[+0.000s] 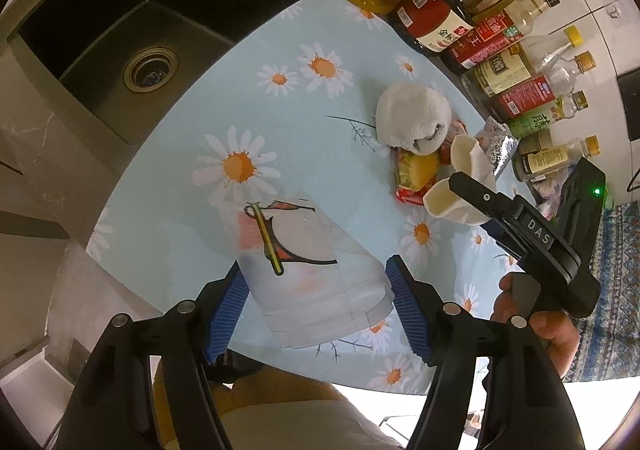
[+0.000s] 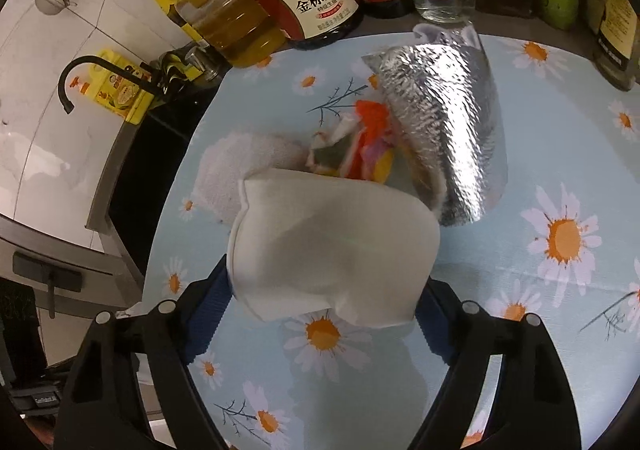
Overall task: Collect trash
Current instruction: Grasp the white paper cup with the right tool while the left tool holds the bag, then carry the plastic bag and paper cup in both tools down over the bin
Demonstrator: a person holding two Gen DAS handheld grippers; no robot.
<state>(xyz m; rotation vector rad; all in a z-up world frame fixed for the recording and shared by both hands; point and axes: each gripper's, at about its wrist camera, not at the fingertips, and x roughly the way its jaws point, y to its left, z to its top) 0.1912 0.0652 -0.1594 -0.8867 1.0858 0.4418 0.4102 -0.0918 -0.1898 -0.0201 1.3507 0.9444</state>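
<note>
Left gripper (image 1: 316, 290) clamped on a clear plastic cup (image 1: 308, 274), held over the daisy-print mat (image 1: 224, 97). Right gripper (image 2: 324, 290) closed around a crushed white paper cup (image 2: 332, 246); just beyond lie crumpled tissue (image 2: 236, 165), colourful wrappers (image 2: 368, 145) and a silver foil bag (image 2: 444, 129).

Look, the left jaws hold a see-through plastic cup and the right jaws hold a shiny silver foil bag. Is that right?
Not quite. The right gripper holds a folded white paper napkin, not the foil. The crinkled silver foil bag lies on the daisy-print tablecloth behind it, as the right wrist view shows. The left gripper does have the see-through plastic cup between its jaws.
</note>
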